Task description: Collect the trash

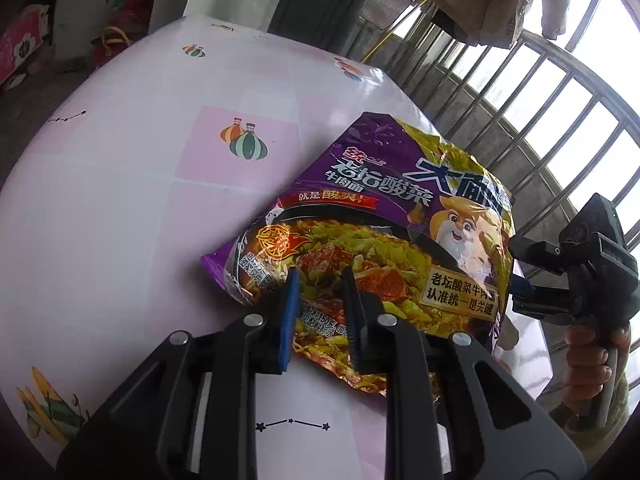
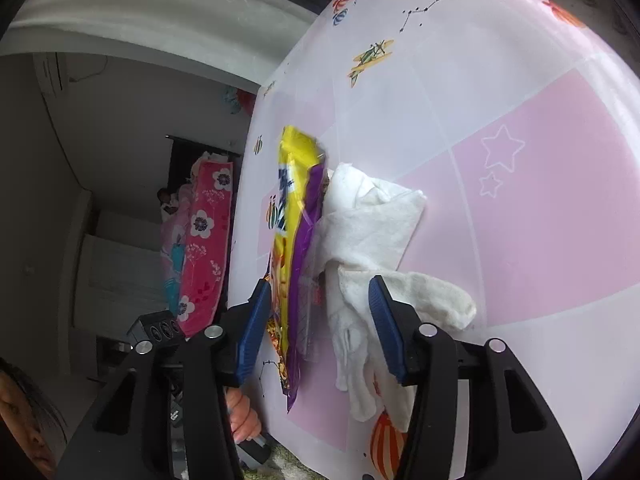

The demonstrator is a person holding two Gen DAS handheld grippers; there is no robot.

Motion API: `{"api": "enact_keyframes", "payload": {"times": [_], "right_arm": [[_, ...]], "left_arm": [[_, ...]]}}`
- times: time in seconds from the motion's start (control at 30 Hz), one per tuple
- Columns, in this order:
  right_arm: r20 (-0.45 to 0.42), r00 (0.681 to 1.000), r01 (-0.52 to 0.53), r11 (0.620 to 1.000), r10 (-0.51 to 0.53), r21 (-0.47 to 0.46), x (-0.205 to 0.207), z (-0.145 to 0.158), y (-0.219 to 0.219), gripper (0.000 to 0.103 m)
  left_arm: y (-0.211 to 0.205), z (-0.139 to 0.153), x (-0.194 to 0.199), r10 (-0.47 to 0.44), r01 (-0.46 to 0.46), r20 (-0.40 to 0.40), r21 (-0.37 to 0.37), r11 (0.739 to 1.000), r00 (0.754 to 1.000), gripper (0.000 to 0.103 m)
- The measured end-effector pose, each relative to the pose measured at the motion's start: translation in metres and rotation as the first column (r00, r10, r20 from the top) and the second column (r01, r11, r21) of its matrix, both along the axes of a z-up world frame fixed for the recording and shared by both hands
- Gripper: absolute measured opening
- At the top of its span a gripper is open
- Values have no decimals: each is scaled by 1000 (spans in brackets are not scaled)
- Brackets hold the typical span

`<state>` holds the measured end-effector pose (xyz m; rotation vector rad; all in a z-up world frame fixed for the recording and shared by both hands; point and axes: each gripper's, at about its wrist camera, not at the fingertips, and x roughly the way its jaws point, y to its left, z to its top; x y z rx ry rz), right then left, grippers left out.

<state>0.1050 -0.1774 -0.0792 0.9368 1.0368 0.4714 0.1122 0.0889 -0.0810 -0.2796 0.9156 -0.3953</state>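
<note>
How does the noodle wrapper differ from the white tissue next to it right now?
The noodle wrapper is glossy, printed purple and yellow; the white tissue is plain, soft and crumpled. The noodle wrapper stands lifted on edge, its lower edge between the left hand-held gripper's pads, while the white tissue lies loose on the table. Both sit between the right hand-held gripper's open pads.

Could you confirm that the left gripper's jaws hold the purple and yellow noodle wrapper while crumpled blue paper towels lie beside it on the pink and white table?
Not quite: the crumpled paper towels are white, not blue, as the right wrist view shows. The left gripper does hold the purple and yellow noodle wrapper over the pink and white table.
</note>
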Motion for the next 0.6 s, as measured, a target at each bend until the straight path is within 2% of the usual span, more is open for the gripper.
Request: {"api": "enact_keyframes", "payload": {"times": [0.23,0.47,0.6], "right_arm": [[81,996,-36,999,33,37,2,10,16,38],[74,996,-43,999,45,-26,6,5,33,23],[59,997,-38,999,39,-21,11,-1,39,17]], "left_arm": [[-1,1,-2,-8,8,12,24,1000,1000,19],[-3,0,-6,-16,16,19,13,1000,1000,18],[-1,-1,-6,-10,10,15,0,1000,1000,18]]}}
